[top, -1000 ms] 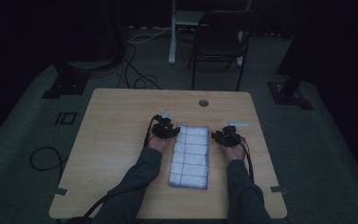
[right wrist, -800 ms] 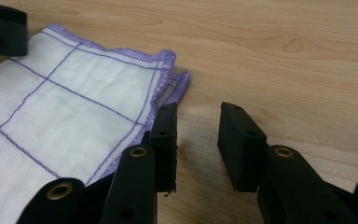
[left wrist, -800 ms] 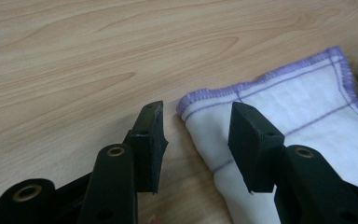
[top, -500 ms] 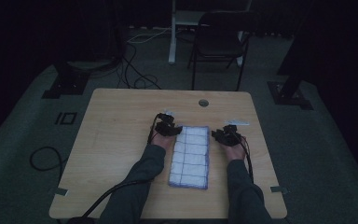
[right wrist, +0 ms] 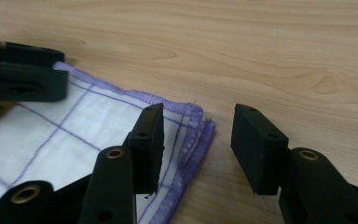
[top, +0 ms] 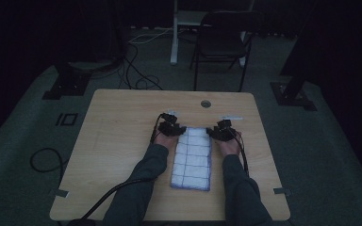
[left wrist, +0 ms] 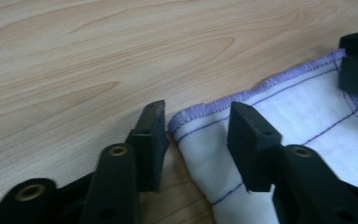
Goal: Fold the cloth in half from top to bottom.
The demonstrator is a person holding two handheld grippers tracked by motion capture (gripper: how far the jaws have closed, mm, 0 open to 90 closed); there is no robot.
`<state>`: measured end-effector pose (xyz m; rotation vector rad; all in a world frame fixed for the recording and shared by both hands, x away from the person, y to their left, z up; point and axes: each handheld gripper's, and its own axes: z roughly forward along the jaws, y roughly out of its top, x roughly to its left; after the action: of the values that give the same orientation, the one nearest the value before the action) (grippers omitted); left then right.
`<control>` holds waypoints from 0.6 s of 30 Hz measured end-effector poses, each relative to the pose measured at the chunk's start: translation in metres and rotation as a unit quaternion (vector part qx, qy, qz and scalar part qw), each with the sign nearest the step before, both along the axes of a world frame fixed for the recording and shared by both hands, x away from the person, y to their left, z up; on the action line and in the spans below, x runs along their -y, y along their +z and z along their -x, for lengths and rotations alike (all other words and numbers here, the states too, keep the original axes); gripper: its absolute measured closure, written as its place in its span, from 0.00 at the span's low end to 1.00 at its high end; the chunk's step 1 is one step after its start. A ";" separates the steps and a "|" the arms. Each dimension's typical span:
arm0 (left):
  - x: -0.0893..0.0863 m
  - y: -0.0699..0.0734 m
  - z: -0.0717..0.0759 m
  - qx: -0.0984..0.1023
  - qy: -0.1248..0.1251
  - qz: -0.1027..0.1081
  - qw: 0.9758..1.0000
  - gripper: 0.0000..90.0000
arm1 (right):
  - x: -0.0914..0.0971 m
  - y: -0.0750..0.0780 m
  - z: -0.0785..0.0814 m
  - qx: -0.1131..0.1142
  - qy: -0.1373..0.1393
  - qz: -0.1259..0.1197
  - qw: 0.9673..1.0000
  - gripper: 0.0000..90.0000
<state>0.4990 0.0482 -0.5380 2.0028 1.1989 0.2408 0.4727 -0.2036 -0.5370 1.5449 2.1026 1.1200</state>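
A folded white cloth (top: 192, 157) with purple lines lies lengthwise on the table (top: 118, 127), nearer its right edge. The left gripper (left wrist: 193, 135), jaws just closing, straddles the cloth's far left corner without pinching. The right gripper (right wrist: 198, 140), jaws just opening, straddles the far right corner, pads clear.

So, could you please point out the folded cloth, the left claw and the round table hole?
folded cloth (top: 192, 160): high view, middle of its top.
left claw (left wrist: 196, 140): left gripper view, between the tips.
table hole (top: 205, 103): high view, its centre.
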 end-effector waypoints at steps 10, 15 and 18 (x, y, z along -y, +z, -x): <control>0.002 0.003 0.001 -0.017 -0.014 -0.013 1.000 0.89 | -0.015 -0.003 -0.001 -0.004 0.016 0.037 0.999 0.80; 0.006 0.006 0.002 -0.023 -0.023 -0.033 0.999 0.95 | -0.009 -0.005 -0.003 -0.017 0.009 -0.005 1.000 0.94; 0.006 0.009 0.002 -0.021 -0.026 -0.042 0.999 0.96 | -0.010 -0.004 -0.003 -0.013 0.011 -0.003 1.000 0.95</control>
<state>0.4975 0.0419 -0.5293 2.1180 1.1791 0.2281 0.4758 -0.1935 -0.5410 1.5516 2.1404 1.1193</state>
